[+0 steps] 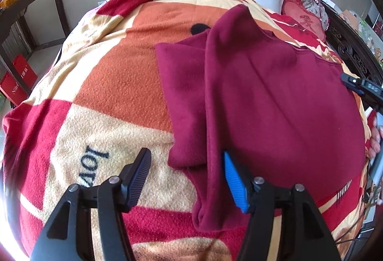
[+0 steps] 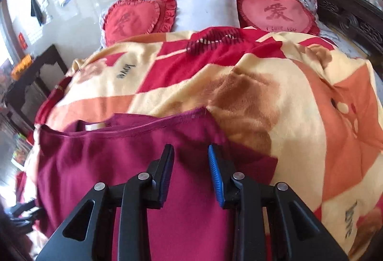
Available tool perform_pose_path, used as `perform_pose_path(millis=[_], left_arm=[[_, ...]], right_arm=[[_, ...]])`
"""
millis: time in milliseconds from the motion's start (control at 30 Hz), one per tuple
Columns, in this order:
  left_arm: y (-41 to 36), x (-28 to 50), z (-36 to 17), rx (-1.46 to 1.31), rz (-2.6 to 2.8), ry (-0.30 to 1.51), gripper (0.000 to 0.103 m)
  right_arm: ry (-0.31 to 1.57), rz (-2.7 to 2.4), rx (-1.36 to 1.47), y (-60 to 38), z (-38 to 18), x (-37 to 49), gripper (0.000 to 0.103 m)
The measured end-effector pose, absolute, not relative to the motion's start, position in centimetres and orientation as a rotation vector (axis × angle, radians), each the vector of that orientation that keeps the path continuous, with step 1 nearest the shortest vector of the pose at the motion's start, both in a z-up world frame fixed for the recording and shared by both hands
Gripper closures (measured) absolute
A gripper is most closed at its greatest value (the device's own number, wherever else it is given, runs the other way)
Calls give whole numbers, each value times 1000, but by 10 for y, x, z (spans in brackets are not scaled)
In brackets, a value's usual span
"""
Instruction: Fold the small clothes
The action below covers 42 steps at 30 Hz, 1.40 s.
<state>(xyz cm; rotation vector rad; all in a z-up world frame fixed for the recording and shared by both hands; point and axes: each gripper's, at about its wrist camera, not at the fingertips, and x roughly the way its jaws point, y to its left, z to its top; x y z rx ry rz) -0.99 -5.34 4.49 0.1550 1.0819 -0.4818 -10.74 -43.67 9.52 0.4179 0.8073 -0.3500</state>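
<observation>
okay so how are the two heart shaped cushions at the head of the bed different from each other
In the right wrist view, the left heart cushion looks deeper red, while the right heart cushion looks paler and pinker. The left one sits tilted; the right one faces the camera squarely. Small lettering under the character shows on the right one; none is legible on the left. Both have red ruffled edges, one large stitched character, and flank the white pillow.

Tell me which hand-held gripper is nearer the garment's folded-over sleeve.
Left. The left hand-held gripper stands open right at the folded-over sleeve; the right hand-held gripper hovers over the garment's body.
</observation>
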Motion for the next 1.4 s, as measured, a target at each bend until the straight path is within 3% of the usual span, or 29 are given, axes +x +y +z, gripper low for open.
perform_pose_path(millis=[200, 500, 633, 767, 1000, 1200, 1300, 1400], left_arm=[[-43, -12, 48, 86, -487, 1103, 39], [-28, -12, 37, -30, -518, 1157, 34], [-27, -11, 34, -47, -531, 1162, 31], [-26, -9, 33, -66, -539, 1163, 30], [-27, -6, 31, -60, -548, 1155, 30], [-25, -12, 28, -71, -545, 1148, 29], [-25, -14, 28, -71, -546, 1148, 28], [-23, -13, 29, -82, -549, 1153, 28]], right_arm=[[803, -118, 435, -371, 114, -94, 92], [859, 130, 237, -242, 101, 4, 92], [881, 136, 275, -228, 90, 42, 92], [942, 124, 277, -221, 71, 72, 99], [1000, 87, 254, -214, 59, 81, 99], [977, 98, 282, -213, 79, 62, 88], [1014, 103, 310, -214, 69, 68, 88], [1058, 105, 349, -214, 50, 76, 81]])
